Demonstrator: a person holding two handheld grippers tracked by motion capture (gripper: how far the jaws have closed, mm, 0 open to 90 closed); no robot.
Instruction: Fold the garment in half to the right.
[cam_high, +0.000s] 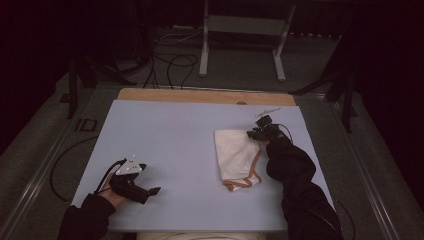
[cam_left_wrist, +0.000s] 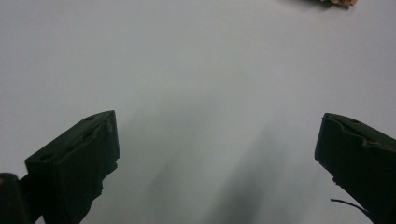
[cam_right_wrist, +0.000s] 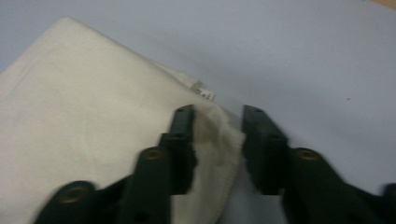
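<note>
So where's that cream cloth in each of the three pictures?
High view: cream cloth, right of centre on the blue table.
Left gripper view: a scrap at the top right edge.
Right gripper view: left half, its corner between the right gripper jaws.
Shared landmark: the blue table.

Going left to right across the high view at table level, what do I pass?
Left hand-held gripper with its grey three-cornered plate → folded cream cloth with a tan-trimmed edge → right hand-held gripper at the cloth's far right corner.
</note>
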